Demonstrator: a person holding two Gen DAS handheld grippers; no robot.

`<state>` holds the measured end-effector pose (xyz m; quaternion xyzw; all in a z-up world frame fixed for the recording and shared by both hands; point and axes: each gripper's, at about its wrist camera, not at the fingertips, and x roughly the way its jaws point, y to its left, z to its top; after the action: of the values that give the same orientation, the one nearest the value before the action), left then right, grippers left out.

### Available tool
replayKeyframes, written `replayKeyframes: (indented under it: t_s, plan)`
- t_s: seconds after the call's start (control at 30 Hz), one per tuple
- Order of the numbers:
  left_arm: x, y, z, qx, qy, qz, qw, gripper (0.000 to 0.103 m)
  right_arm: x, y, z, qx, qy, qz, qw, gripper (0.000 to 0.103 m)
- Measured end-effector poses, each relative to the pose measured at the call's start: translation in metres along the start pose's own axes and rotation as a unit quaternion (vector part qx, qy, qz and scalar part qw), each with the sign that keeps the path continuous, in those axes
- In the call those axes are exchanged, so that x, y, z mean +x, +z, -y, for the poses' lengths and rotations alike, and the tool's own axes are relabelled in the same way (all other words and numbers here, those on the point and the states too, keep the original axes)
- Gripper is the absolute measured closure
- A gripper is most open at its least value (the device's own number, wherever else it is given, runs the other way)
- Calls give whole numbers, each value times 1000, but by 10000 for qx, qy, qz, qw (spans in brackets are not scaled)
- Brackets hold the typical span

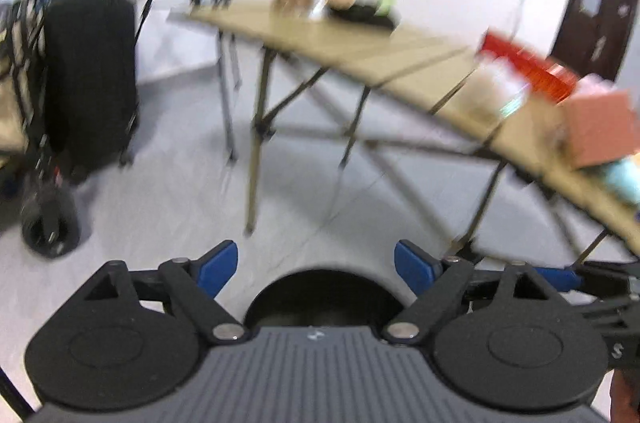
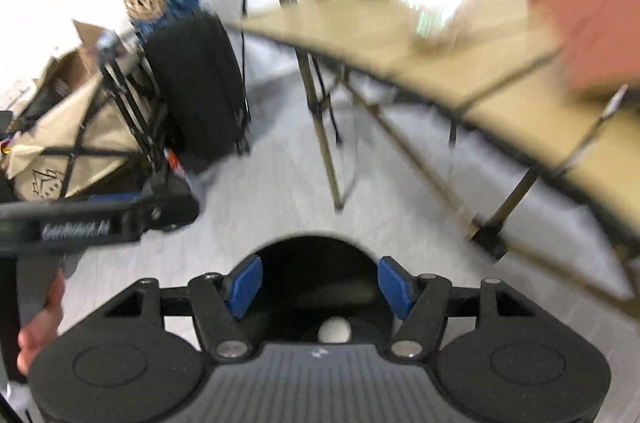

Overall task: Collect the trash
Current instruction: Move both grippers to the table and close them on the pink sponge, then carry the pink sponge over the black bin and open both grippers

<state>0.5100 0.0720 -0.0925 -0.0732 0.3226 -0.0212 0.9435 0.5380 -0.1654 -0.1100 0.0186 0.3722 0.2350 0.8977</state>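
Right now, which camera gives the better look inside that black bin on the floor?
The right wrist view. There the black bin opens wide between the gripper's fingers, and a pale round thing lies inside. The left wrist view shows only part of the bin's dark mouth, nothing inside it.

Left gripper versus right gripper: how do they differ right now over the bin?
The left gripper stands wider open than the right gripper. A white ball in the black bin shows only under the right one; the left view shows just dark bin. Both are empty, with blue pads.
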Motion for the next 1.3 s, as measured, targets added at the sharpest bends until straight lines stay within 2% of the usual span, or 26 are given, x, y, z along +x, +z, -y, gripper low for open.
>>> replayKeyframes:
  t_s: [0.17, 0.27, 0.4, 0.47, 0.53, 0.6, 0.73, 0.83, 0.87, 0.9, 0.97, 1.03, 1.07, 1.13, 1.27, 1.3]
  plan:
    - [-39, 5, 53, 204, -381, 967, 9944, 11, -91, -3, 20, -67, -186, 1125, 9935, 35]
    - [-50, 2, 97, 456, -804, 1383, 9861, 8, -139, -6, 37, -66, -667, 1881, 9799, 31]
    - [-38, -5, 143, 593, -1137, 1442, 9812, 8, -180, -16, 60, -221, -1593, 2613, 9518, 30]
    - [-33, -6, 162, 685, -1270, 1499, 9781, 8, -188, -18, 70, -217, -1759, 2659, 9476, 29]
    - [-28, -4, 173, 732, -1338, 1529, 9764, 8, -189, -17, 81, -76, -1737, 2635, 9488, 29]
    - [-16, 5, 186, 822, -1478, 1371, 9760, 11, -183, -11, 88, 15, -1684, 2589, 9511, 29]
    - [10, 27, 191, 415, -1682, 1333, 9758, 27, -158, 17, 102, -6, -1739, 2540, 9514, 29]
    - [34, 43, 186, 94, -1769, 1394, 9743, 32, -128, 36, 119, -39, -1643, 2528, 9535, 31]
    - [42, 45, 184, -25, -1766, 1360, 9748, 35, -117, 41, 122, -37, -1590, 2473, 9558, 38]
    - [52, 46, 180, -227, -1921, 1207, 9737, 36, -106, 48, 128, -38, -1547, 2384, 9588, 41]
    - [66, 45, 171, -501, -2232, 923, 9691, 43, -92, 53, 135, 53, -1479, 2295, 9620, 57]
    - [78, 41, 168, -511, -2527, 710, 9636, 50, -80, 54, 144, 190, -1362, 2208, 9656, 67]
    - [81, 41, 167, -474, -2618, 685, 9615, 58, -78, 51, 147, 249, -1260, 2197, 9671, 72]
    - [87, 41, 166, -461, -2757, 704, 9576, 64, -77, 51, 154, 486, -1006, 2206, 9689, 79]
    - [92, 43, 158, -762, -2921, 773, 9502, 76, -76, 49, 161, 713, -930, 2254, 9672, 79]
    - [91, 43, 156, -817, -2951, 787, 9487, 77, -77, 48, 163, 762, -881, 2281, 9666, 79]
